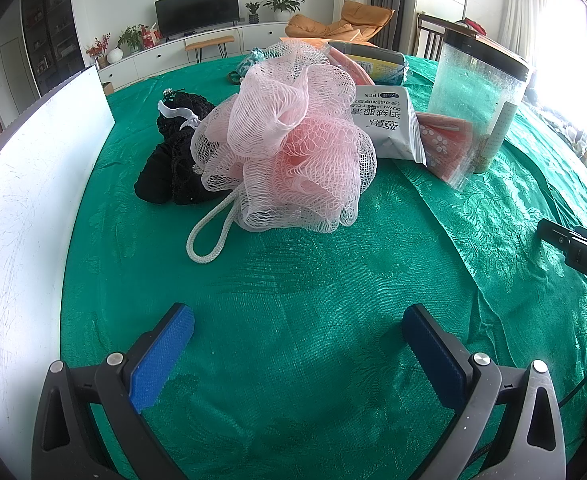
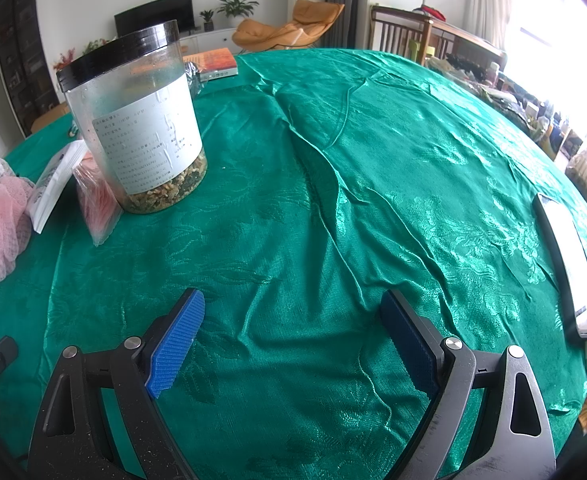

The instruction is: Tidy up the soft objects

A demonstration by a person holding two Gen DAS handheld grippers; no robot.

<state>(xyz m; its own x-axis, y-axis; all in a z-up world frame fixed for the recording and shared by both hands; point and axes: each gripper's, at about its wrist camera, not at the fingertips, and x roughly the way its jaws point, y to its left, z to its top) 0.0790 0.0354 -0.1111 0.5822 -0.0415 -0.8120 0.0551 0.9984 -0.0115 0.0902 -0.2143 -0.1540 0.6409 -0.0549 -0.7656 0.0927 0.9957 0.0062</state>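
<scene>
My left gripper (image 1: pixel 297 320) is spread wide with nothing between its blue pads (image 1: pixel 165 356), low over the green cloth (image 1: pixel 293 280) on the surface. Beyond it lies the pink mesh bath puff (image 1: pixel 289 148), its white cord loop (image 1: pixel 213 232) trailing toward me. A black lace bundle (image 1: pixel 173 160) touches the puff's left side, and a white packet (image 1: pixel 385 120) lies just behind on the right. My right gripper (image 2: pixel 293 308) is also released and empty, over bare wrinkled cloth. A clear jar with a black lid (image 2: pixel 141 120) stands far left of it, and a phone (image 2: pixel 569 264) lies at the right edge.
</scene>
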